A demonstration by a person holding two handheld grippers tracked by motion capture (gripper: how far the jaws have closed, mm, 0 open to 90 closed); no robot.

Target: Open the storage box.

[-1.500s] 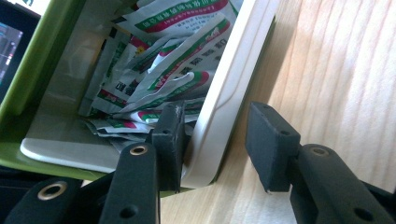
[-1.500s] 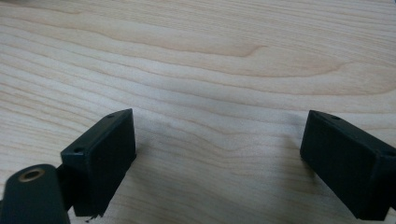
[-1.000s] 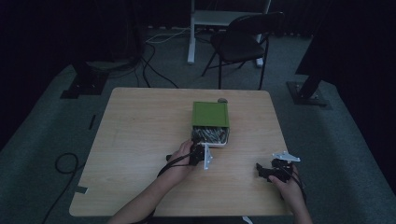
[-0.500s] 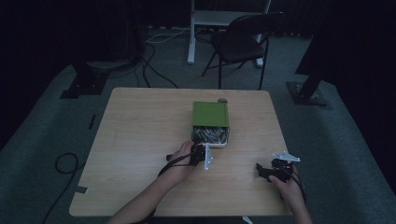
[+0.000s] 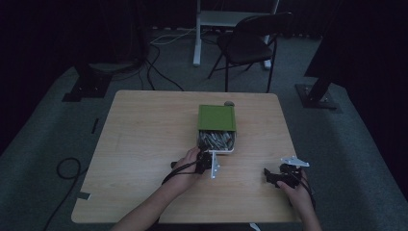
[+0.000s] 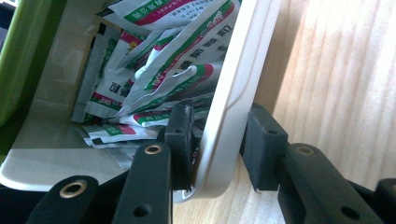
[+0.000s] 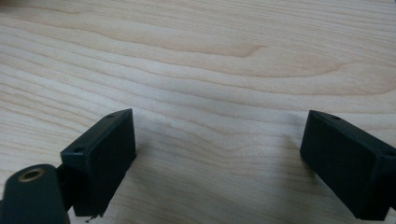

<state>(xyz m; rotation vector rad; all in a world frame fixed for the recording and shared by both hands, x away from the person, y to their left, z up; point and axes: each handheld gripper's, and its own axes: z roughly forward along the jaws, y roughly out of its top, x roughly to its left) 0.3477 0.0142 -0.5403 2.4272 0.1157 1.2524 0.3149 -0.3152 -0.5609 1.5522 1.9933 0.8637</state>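
Note:
A white box point(image 5: 215, 150) full of sachets point(image 5: 216, 139) sits mid-table, its far half under a green cover point(image 5: 216, 118). My left gripper point(image 5: 207, 161) is at the box's near edge. In the left gripper view, my left gripper point(image 6: 217, 140) is shut on the box's white front wall point(image 6: 233, 93), one pad inside against the red-and-green printed sachets point(image 6: 173, 60) and one outside; the green cover point(image 6: 18, 56) runs along the left. My right gripper point(image 5: 269, 177) rests near the table's front right, open. Its jaws point(image 7: 219, 158) stand wide apart over bare wood.
The wooden table point(image 5: 144, 144) has bare room on its left half and along the front. A small grey object point(image 5: 229, 102) lies just behind the green cover. A black chair point(image 5: 250, 43) and cables on the floor point(image 5: 159, 72) stand beyond the table.

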